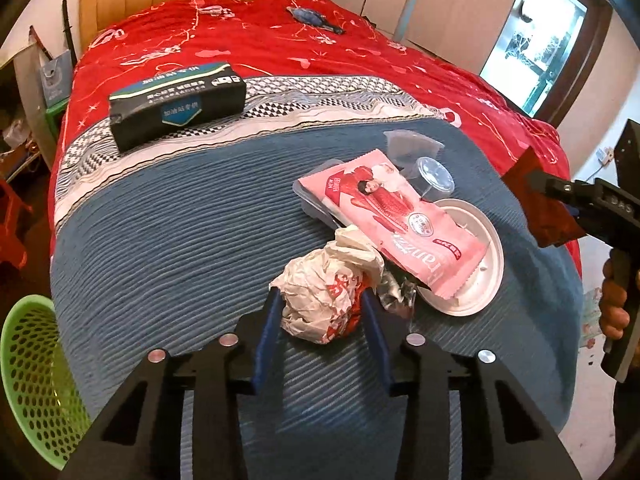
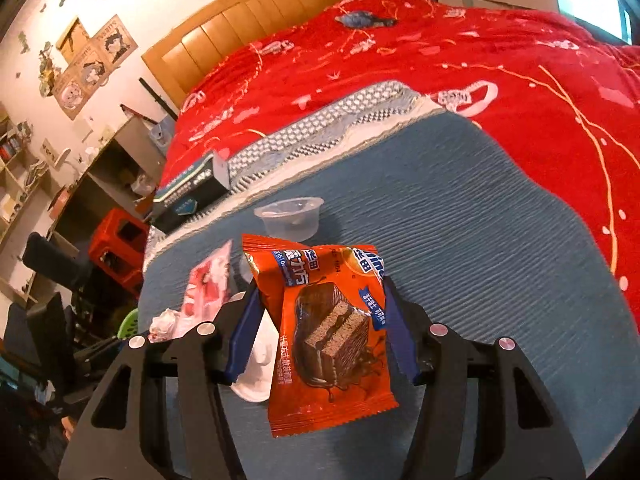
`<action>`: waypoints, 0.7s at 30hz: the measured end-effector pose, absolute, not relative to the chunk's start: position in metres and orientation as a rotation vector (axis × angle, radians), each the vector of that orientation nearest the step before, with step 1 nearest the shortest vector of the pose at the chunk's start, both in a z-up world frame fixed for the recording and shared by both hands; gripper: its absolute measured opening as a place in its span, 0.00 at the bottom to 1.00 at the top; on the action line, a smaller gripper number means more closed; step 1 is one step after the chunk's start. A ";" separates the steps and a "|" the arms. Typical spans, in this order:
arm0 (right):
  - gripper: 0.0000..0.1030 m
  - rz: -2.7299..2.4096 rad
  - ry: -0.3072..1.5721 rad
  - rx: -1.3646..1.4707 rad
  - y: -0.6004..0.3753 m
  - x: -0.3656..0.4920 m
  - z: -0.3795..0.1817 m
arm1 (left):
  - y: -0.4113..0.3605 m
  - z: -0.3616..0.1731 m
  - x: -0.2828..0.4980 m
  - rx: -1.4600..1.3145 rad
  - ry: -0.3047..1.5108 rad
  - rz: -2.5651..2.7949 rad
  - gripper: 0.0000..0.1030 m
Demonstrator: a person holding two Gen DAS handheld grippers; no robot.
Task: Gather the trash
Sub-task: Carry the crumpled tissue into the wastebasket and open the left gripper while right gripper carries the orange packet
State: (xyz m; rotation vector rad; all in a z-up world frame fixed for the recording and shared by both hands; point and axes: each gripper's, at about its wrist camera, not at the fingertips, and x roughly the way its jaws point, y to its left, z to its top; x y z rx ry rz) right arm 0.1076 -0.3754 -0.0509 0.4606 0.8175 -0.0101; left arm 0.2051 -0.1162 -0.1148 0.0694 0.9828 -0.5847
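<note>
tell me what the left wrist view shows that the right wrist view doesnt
Only the left wrist view shows the left hand-held gripper closed on the crumpled paper wrapper, most of the green perforated basket, the white plate under the pink snack packet, and the person's hand.

Only the right wrist view shows the orange wafer packet's printed front, gripped by the right hand-held gripper, plus wall posters and shelves.

Both show the bed, the dark tissue box, the pink snack packet and the clear plastic cup.
</note>
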 end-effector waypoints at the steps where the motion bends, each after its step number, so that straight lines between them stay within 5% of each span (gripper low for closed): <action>1: 0.56 -0.006 0.806 0.462 -0.374 0.104 -0.047 | -0.114 -0.113 0.203 0.066 0.977 -0.578 0.36; 21: 0.56 0.267 0.790 0.353 -0.239 0.095 -0.008 | 0.041 -0.064 0.149 -0.105 0.852 -0.330 0.35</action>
